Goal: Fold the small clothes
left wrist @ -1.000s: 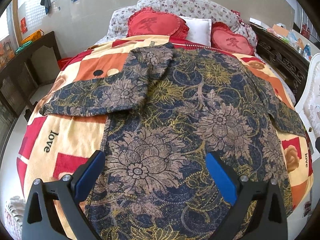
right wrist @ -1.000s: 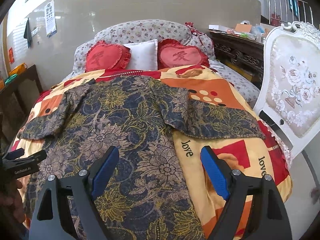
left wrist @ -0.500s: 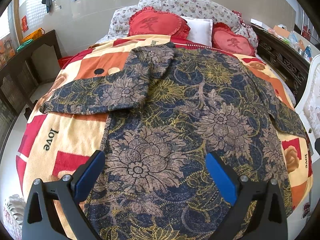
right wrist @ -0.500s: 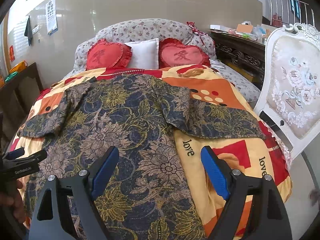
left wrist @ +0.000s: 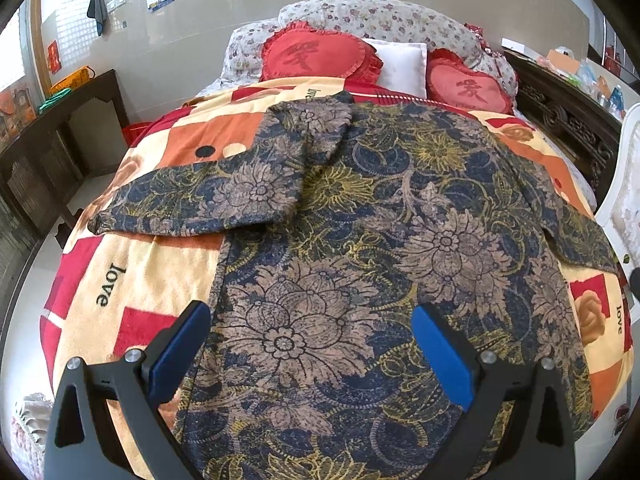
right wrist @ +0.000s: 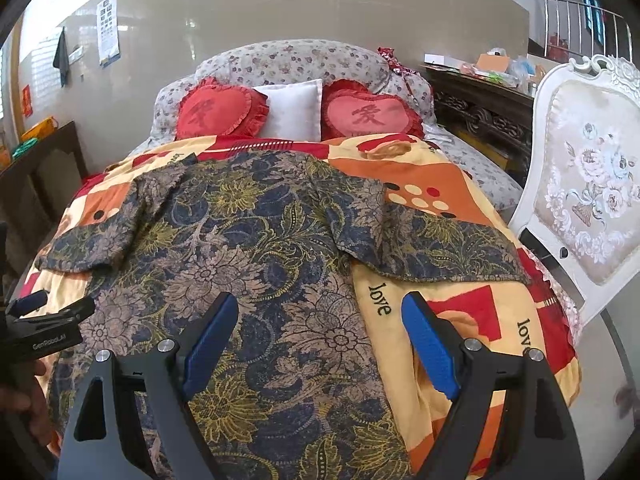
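Observation:
A dark blue shirt with a tan and gold flower print [left wrist: 360,240] lies spread flat on the bed, collar toward the pillows, both short sleeves out to the sides; it also shows in the right wrist view [right wrist: 240,272]. My left gripper [left wrist: 312,344] is open and empty, hovering above the shirt's lower left part near its left hem edge. My right gripper [right wrist: 320,340] is open and empty, above the shirt's lower right edge. The left gripper's tip also shows at the left edge of the right wrist view [right wrist: 44,320].
The bed carries an orange, red and cream quilt [left wrist: 120,280] with "love" printed on it. Two red heart cushions [left wrist: 316,56] and a white pillow [right wrist: 292,108] lie at the head. A white upholstered chair [right wrist: 592,200] stands right of the bed. Dark wooden furniture [left wrist: 48,152] stands on the left.
Both grippers have drifted slightly forward over the shirt. The shirt has not moved and both grippers stay open.

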### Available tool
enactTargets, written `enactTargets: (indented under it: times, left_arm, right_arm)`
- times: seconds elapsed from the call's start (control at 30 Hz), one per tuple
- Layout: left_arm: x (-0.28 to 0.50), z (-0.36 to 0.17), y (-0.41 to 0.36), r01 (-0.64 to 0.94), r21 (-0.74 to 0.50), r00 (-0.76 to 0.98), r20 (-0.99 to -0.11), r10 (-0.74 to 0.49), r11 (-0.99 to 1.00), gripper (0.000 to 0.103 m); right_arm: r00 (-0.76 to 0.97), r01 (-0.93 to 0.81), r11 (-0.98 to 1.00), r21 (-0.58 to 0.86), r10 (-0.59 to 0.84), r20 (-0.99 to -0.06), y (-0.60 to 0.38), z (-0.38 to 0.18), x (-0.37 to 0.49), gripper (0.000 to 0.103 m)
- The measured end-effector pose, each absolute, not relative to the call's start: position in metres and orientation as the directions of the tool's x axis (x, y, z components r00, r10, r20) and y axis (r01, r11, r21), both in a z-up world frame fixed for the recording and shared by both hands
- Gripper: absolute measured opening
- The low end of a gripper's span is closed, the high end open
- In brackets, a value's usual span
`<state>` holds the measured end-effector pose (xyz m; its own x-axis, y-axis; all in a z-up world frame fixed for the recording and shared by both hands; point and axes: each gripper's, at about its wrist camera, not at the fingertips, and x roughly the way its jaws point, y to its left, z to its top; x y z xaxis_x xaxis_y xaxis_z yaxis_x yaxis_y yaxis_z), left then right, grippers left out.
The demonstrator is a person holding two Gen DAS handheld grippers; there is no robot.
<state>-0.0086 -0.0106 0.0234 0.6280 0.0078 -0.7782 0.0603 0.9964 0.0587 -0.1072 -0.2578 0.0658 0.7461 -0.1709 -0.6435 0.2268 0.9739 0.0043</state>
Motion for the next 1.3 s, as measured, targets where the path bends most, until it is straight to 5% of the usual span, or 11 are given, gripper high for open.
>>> enactTargets:
  times: [0.27, 0.57, 1.3]
  left_arm:
    - [-0.025, 0.021, 0.004, 0.060, 0.102, 0.729, -0.684, 0.026, 0.993, 0.102]
    - [-0.024, 0.007, 0.006, 0.085, 0.043, 0.650, -0.760, -0.023, 0.995, 0.102]
    - [-0.027, 0.010, -0.005, 0.114, 0.030, 0.658, -0.751, -0.053, 0.993, 0.102]
  right_arm:
    - [0.612, 0.325, 0.935, -0.143, -0.323, -0.722, -0.240, 0.051, -0.074, 0.101]
    - [0.592, 0.304, 0.939, -0.158, -0.316, -0.742, -0.224, 0.055, -0.072, 0.101]
    - [0.582, 0.354, 0.917, -0.183, -0.369, -0.724, -0.241, 0.055, -0.083, 0.101]
